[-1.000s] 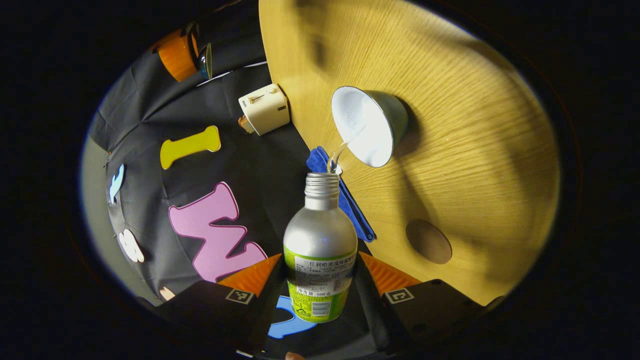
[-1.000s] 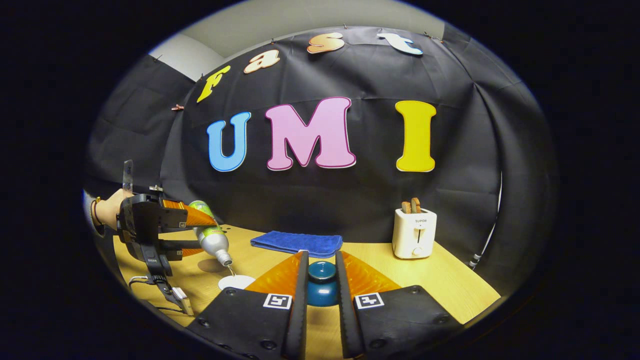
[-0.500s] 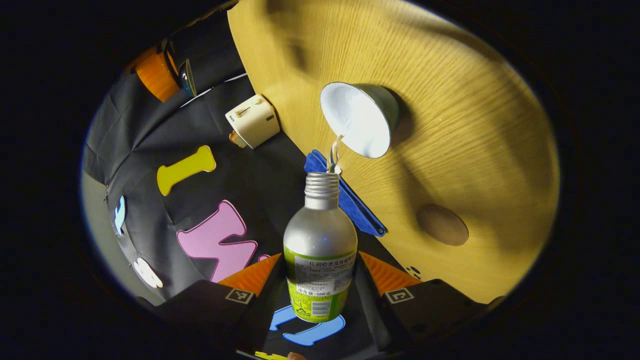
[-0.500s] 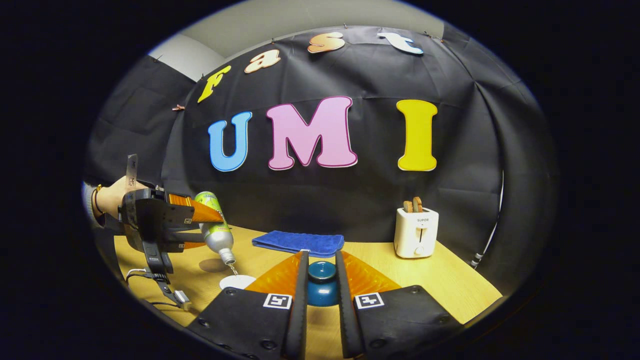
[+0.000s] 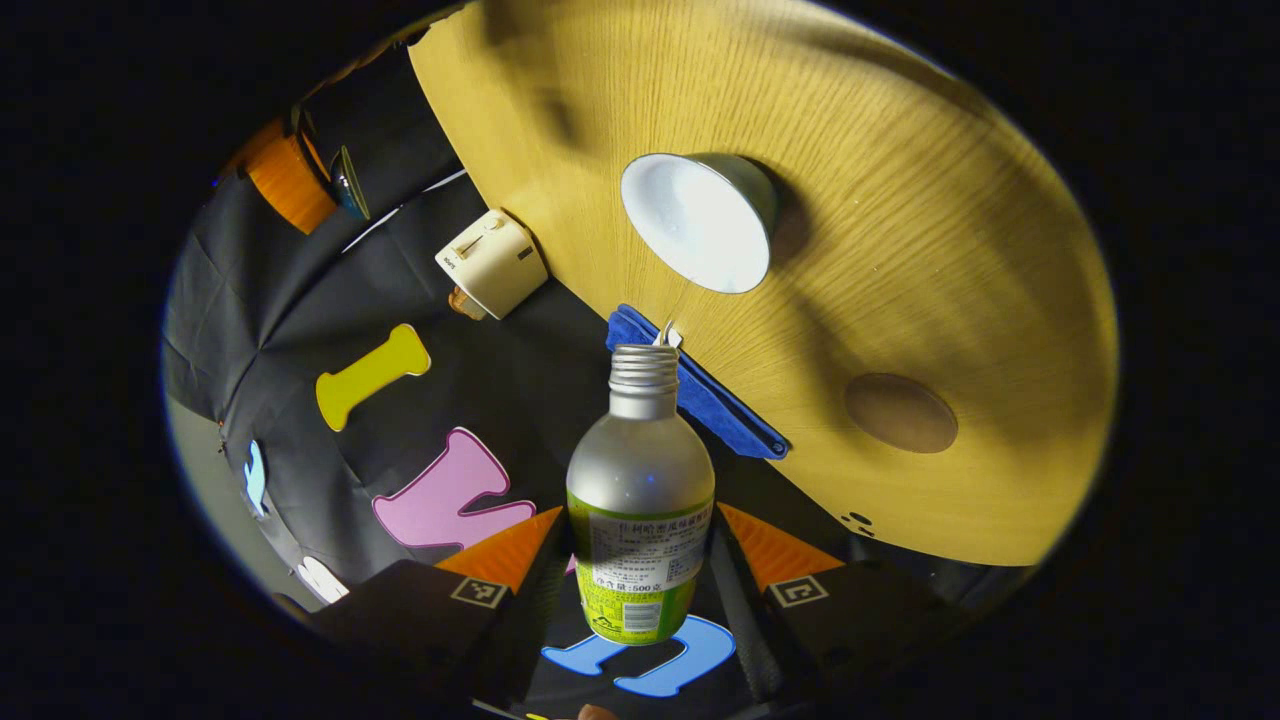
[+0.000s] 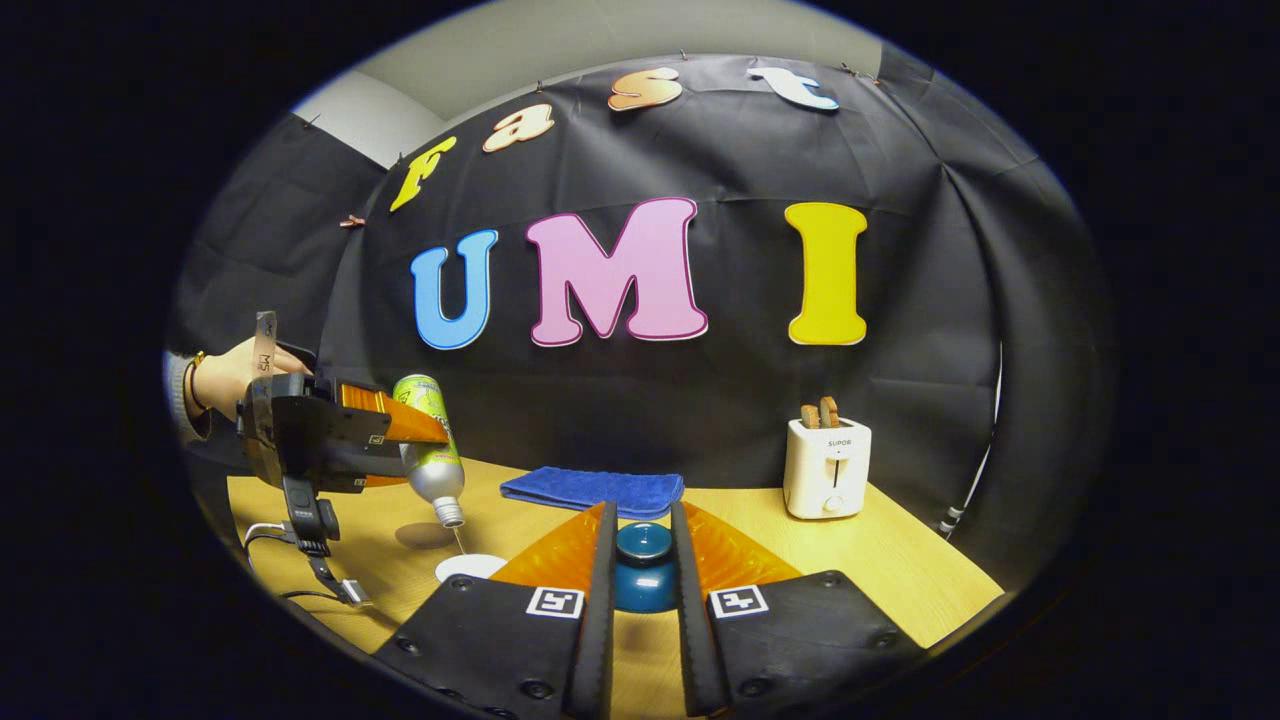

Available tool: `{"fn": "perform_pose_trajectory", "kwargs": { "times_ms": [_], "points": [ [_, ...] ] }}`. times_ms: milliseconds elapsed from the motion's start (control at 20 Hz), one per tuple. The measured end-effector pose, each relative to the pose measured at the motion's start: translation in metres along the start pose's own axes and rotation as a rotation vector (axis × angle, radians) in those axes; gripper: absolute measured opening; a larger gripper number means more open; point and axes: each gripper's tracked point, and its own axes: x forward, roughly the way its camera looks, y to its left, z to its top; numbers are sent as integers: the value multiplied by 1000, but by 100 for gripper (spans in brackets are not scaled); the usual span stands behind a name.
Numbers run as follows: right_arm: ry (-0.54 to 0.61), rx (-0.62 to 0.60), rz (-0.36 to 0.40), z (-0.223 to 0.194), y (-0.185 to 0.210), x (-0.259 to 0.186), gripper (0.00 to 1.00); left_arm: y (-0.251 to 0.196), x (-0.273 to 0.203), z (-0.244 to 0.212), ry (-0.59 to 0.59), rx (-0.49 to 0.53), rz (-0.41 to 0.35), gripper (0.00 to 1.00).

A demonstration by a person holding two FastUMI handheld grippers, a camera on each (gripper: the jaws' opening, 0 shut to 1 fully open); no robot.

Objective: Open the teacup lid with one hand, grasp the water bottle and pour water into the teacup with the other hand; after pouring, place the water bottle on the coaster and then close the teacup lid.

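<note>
We have the bottle [image 5: 640, 500] clamped in the left claw [image 5: 640, 560], tipped mouth-down above the desk [image 5: 950, 250], with the open white teacup [image 5: 697, 222] just below and beyond its neck. In the right gripper view a thin thread of water seems to run from the bottle mouth toward the cup. The right claw [image 6: 640, 570] is closed on the knob of the blue lid [image 6: 643, 580], held off to the right of the cup.

The risk we see is spillage: the mouth sits near the cup's rim, not over its centre, so a small drift of the hand could send water onto the desk. The smooth bottle could also slip or swing in our grip while tilted. The round coaster [image 5: 900, 412] lies to the side of the cup, well apart from it, so carrying a dripping bottle there may wet the desk.
</note>
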Motion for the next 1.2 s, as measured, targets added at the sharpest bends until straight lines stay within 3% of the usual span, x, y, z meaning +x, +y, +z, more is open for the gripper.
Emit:
{"fn": "perform_pose_trajectory", "kwargs": {
  "times_ms": [50,550,700,850,950,1000,1200],
  "points": [
    [-2,0,0,1,-1,0,26,2,-1,1,0,4,5,80],
    [-12,10,1,4,-2,-1,26,11,-1,8,-13,13,23,81],
    [-12,9,0,5,-2,-2,31,13,-2,17,-47,-44,53,80],
    [-12,10,-2,5,-3,-2,31,9,-3,33,-87,-175,87,79],
    [-15,12,-4,6,-3,-2,27,2,0,37,-80,-292,78,79],
    [-16,12,-4,6,-3,-3,31,-7,-1,36,-66,-380,54,79],
    [-16,9,-8,5,-4,-2,31,-23,1,40,-39,-759,8,79]
  ]
}}
